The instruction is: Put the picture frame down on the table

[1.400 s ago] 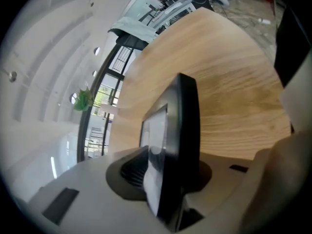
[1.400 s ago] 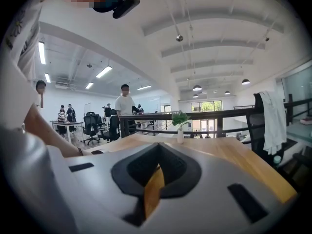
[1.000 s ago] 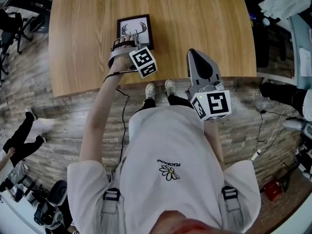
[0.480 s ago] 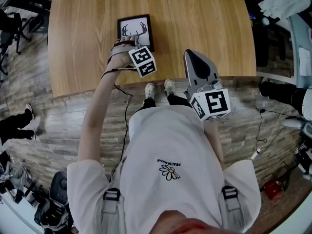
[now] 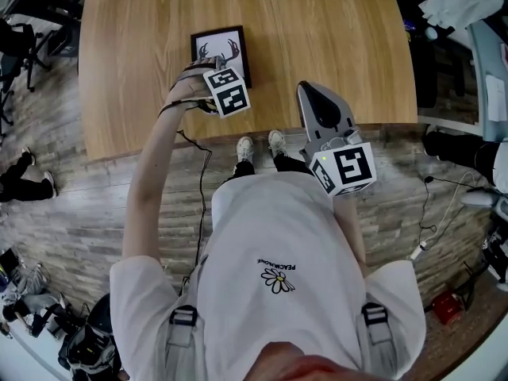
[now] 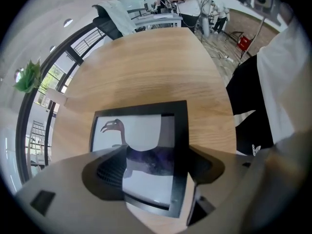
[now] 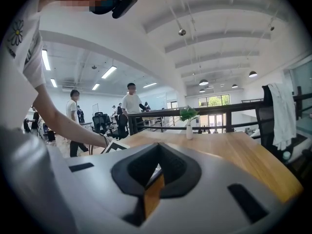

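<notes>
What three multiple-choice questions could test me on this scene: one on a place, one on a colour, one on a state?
1. The picture frame sits between which tongs? A left B right C neither
2. The frame's border is: A white B black C red
3. The right tongs are: A wide open B shut, empty C shut on a cup
Answers: A, the left tongs have the frame's near end between them; B, the border is black; B, their tips meet with nothing between.
</notes>
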Demonstrator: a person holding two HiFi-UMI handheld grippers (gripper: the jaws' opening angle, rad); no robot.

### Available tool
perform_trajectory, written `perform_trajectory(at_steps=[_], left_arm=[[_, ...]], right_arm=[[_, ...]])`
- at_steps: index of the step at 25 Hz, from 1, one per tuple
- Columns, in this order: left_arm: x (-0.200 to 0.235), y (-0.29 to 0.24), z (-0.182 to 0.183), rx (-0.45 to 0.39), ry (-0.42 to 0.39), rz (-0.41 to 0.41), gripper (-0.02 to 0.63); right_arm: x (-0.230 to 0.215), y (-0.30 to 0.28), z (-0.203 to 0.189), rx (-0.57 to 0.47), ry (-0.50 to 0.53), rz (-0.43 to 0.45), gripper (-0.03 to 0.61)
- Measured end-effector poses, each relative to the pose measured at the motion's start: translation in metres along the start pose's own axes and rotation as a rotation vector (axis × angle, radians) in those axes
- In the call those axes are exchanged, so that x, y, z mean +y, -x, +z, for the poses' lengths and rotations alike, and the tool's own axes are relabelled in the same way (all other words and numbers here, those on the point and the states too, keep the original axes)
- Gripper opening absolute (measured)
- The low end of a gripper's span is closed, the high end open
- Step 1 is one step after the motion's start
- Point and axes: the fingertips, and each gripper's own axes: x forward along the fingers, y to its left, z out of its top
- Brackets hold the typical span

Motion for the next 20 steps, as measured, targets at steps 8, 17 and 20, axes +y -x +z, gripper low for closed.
perform_trajectory(at_steps=[8,17,20], left_arm=[[-0.027,-0.005,-0.004,-0.053,0.128,-0.161,0.365],[0.037,0.078,0.027,-0.389,0.432,-0.067,0.359],[0.066,0.117,0.033,-0.551,0.611,0.01,0.117]], right_arm=[[-0.001,0.004,0.002,-0.006,0.002,-0.003,-0.002],[-0.009,0.002,0.016,-0.04,0.048,-0.016,-0.002],[-0.009,-0.001,0.03,-0.075,0.071,-0.021,-0.002]])
